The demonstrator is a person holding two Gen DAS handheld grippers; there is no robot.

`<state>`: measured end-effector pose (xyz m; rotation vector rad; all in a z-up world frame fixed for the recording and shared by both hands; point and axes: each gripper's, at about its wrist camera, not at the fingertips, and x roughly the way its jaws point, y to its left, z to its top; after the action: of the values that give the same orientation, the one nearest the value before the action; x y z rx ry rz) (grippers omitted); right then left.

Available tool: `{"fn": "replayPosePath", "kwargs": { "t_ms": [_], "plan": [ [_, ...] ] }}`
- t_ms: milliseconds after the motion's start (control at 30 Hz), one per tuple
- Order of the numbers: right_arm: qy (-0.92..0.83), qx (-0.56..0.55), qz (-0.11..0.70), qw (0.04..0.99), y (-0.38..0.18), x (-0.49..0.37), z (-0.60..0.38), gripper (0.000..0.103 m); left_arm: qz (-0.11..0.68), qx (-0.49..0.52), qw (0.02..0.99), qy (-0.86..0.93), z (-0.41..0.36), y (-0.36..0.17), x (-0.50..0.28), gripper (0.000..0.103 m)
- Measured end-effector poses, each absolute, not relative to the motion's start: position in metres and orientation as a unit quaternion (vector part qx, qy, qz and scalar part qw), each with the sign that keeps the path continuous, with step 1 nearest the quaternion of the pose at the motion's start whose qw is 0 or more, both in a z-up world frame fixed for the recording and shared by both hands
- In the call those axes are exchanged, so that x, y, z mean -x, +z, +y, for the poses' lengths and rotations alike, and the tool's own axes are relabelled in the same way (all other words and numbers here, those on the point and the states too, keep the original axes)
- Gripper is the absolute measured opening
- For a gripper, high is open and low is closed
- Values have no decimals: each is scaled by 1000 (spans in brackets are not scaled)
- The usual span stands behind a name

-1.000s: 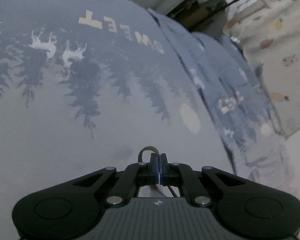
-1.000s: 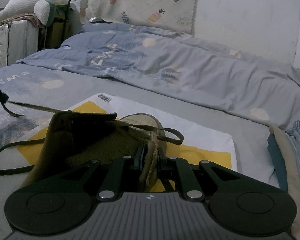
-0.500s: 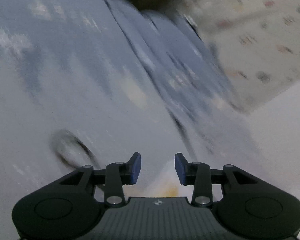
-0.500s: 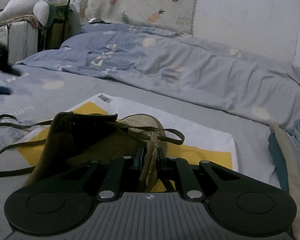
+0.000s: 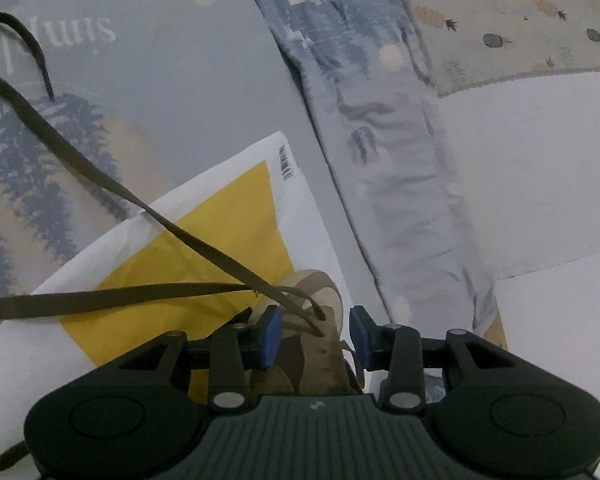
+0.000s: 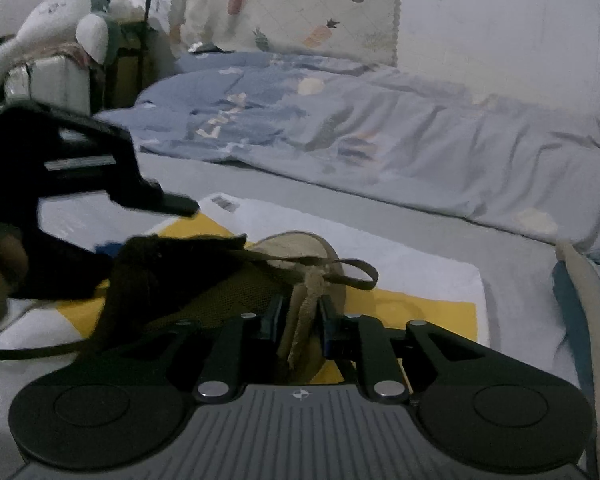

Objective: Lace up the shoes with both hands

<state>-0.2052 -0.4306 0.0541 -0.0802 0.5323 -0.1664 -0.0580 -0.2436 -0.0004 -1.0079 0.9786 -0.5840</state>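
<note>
Two grippers work over one olive-brown canvas shoe (image 6: 204,280), which sits on a white and yellow plastic mailing bag (image 5: 236,216) spread across a grey-blue printed bedsheet (image 5: 156,80). Left gripper (image 5: 314,334) hangs just above the shoe's collar with its blue pads parted, having just been opening; the shoe's edge lies between the pads, yet neither pad presses on it. From the shoe, a flat olive-brown shoelace (image 5: 100,176) runs away in two loose strands across the bag and onto the sheet. Right gripper (image 6: 300,322), nearer the shoe's heel, has its jaws just opened a little, and the frayed tan tongue (image 6: 306,312) stands between them; the pads appear to stand slightly off it, though the dim view leaves this uncertain. Beyond the shoe lies a rumpled blue duvet (image 6: 340,136).
</note>
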Motion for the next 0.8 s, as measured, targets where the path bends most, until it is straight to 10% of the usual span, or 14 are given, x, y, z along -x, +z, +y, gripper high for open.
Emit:
{"fn": "replayPosePath", "kwargs": {
  "t_ms": [800],
  "plan": [
    [-107, -153, 291, 938, 45, 156, -522, 18, 448, 455, 728, -250, -253, -18, 44, 4]
  ]
}}
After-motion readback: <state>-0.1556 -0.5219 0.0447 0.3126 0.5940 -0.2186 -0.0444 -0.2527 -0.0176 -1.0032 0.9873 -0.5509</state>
